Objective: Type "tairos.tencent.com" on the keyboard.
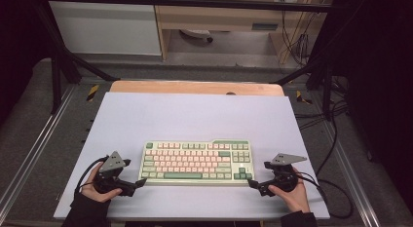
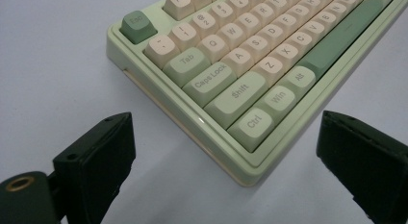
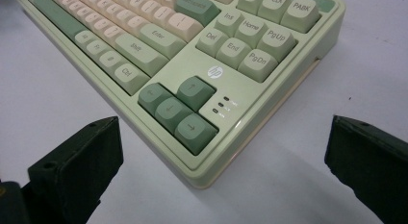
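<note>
A pale green keyboard [image 1: 197,162] with cream and green keys lies flat near the front of a white mat [image 1: 195,115]. My left gripper [image 1: 141,182] sits by its front left corner, jaws open. In the left gripper view that corner of the keyboard [image 2: 250,161] lies between the two black jaws of my left gripper [image 2: 226,161] without touching them. My right gripper [image 1: 252,183] rests at the front right corner, also open. The right gripper view has the arrow-key corner of the keyboard [image 3: 207,171] in the wide gap of my right gripper [image 3: 226,161].
The mat covers a wooden table [image 1: 195,86]. Black frame bars [image 1: 63,61] stand at the back left and right. Cables [image 1: 336,178] trail off the right side. Bare mat stretches behind the keyboard.
</note>
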A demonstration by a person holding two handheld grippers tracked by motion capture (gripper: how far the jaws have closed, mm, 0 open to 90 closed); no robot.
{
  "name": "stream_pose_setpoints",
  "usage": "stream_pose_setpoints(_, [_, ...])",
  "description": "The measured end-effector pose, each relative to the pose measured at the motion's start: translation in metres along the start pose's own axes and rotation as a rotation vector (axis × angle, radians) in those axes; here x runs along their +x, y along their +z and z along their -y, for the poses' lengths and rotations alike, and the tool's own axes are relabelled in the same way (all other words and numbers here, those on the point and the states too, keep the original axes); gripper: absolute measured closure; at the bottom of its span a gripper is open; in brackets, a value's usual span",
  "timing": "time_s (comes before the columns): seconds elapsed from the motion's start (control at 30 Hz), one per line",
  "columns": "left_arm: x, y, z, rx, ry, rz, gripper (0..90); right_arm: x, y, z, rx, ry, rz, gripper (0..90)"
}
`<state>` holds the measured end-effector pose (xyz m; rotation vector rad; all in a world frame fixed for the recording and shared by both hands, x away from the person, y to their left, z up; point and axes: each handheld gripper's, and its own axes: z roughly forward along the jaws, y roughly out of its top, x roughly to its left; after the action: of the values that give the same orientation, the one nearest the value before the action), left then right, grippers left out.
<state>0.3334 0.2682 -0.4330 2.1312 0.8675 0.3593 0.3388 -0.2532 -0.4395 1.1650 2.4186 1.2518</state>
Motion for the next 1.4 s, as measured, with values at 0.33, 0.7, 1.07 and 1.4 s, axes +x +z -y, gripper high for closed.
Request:
stream_pose_setpoints(0.33, [-0.002,0.0,-0.002,0.0,0.002,0.001,6.2,0.0,-0.001,0.0,-0.002,0.0,-0.001,0.3])
stream_pose_setpoints(0.7, [-0.007,0.0,-0.007,-0.001,-0.002,-0.007,7.4,0.001,0.0,0.0,0.004,-0.001,0.006,0.3])
stream_pose_setpoints(1.07, [-0.014,0.0,-0.019,-0.02,-0.015,-0.003,19.1,0.001,0.0,0.0,0.001,0.004,0.008,0.3])
stream_pose_setpoints(1.4, [-0.019,0.004,-0.028,-0.032,-0.021,0.001,32.0,0.001,0.0,0.0,0.0,0.002,0.008,0.2])
